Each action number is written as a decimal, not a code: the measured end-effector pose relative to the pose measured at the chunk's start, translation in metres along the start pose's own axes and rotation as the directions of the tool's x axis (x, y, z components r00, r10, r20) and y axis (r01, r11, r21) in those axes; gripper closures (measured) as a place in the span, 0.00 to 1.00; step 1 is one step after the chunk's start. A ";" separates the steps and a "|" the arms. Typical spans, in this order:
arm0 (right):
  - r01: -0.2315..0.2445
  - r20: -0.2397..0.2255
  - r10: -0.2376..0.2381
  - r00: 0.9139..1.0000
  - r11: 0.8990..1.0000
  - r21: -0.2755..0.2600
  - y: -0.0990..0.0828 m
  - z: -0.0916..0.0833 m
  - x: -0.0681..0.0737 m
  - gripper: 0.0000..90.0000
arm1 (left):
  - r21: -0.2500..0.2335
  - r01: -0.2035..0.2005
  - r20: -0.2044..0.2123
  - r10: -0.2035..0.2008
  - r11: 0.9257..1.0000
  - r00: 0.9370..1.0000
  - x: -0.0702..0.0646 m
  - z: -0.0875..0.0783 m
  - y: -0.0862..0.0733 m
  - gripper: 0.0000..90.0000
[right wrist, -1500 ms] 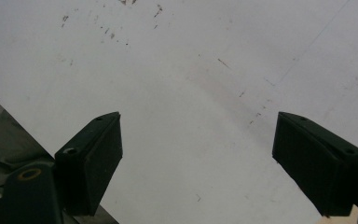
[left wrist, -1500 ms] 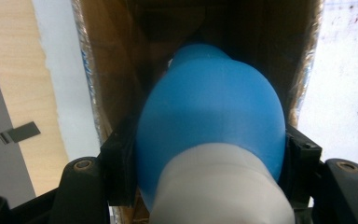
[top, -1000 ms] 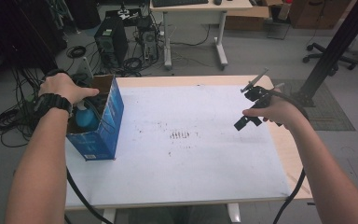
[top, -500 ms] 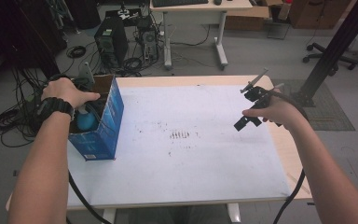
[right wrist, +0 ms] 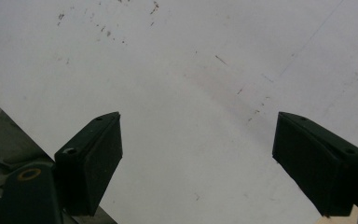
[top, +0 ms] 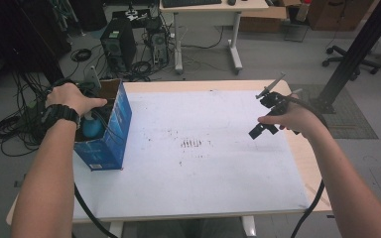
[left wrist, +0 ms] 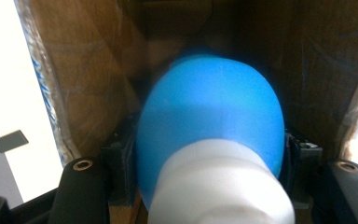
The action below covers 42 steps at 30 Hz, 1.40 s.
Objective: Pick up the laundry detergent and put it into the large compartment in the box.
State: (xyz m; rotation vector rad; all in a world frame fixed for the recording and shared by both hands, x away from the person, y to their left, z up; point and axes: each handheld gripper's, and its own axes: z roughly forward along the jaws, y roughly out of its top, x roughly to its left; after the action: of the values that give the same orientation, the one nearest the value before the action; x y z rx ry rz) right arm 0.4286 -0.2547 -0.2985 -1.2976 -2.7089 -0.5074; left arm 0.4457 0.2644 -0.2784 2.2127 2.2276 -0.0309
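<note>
Blue bottle (left wrist: 209, 116) with white cap, rounded, smooth, partly blurred.

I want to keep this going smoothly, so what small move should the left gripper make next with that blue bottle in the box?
Probably lift straight up: the left gripper is clamped on the blue bottle, which sits inside the cardboard box, walls close around it.

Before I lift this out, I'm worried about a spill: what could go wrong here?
The left tool grips the round blue bottle on its curved sides, so it might slip. The cardboard box walls sit close around it; the bottle could snag and tip the box. The right tool hangs open over the table, not steadying anything.
</note>
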 end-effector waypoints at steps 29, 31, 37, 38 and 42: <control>-0.008 -0.006 0.008 1.000 1.000 -0.006 -0.003 -0.001 -0.002 0.18 | -0.003 -0.001 0.007 0.002 1.000 1.000 -0.004 0.005 0.001 0.37; -0.010 -0.006 0.010 1.000 1.000 -0.005 -0.004 -0.001 -0.003 0.18 | -0.007 -0.003 0.008 0.003 1.000 1.000 -0.003 0.005 0.001 0.35; -0.009 -0.008 0.009 1.000 1.000 0.003 -0.002 0.002 -0.003 0.18 | -0.014 0.006 0.013 -0.006 1.000 1.000 0.000 0.006 -0.001 0.28; -0.007 -0.007 0.007 1.000 1.000 0.003 -0.002 0.003 -0.003 0.18 | -0.016 0.008 0.013 -0.008 1.000 1.000 0.000 0.006 -0.001 0.28; -0.004 -0.010 0.004 1.000 1.000 0.003 0.000 0.004 -0.002 0.18 | -0.020 0.003 0.012 -0.003 1.000 1.000 -0.001 0.006 -0.002 0.28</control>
State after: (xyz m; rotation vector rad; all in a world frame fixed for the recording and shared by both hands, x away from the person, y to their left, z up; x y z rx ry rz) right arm 0.4302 -0.2544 -0.3025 -1.2966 -2.6975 -0.5074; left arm 0.4435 0.2634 -0.2842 2.1934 2.2157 -0.0215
